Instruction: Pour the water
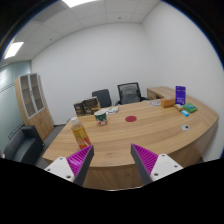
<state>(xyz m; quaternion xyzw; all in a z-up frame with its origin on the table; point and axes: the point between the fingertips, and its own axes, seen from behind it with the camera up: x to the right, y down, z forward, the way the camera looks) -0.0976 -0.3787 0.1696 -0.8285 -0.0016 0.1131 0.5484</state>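
My gripper (113, 160) is held high above the near edge of a large oval wooden table (150, 135), open, with nothing between its purple pads (82, 160). On the left part of the table, beyond the fingers, stands a small yellow-orange container (100, 118). Nearer to me, just ahead of the left finger, sits a greenish-yellow object (78, 136). A flat red round thing (131, 117) lies near the table's middle. All are too small to make out in detail.
A purple and green box (180, 95) stands at the table's far right, with small items (185, 112) beside it. Office chairs (128, 92) line the far side, another chair (22, 147) is at the left. A wooden cabinet (33, 98) stands by the left wall.
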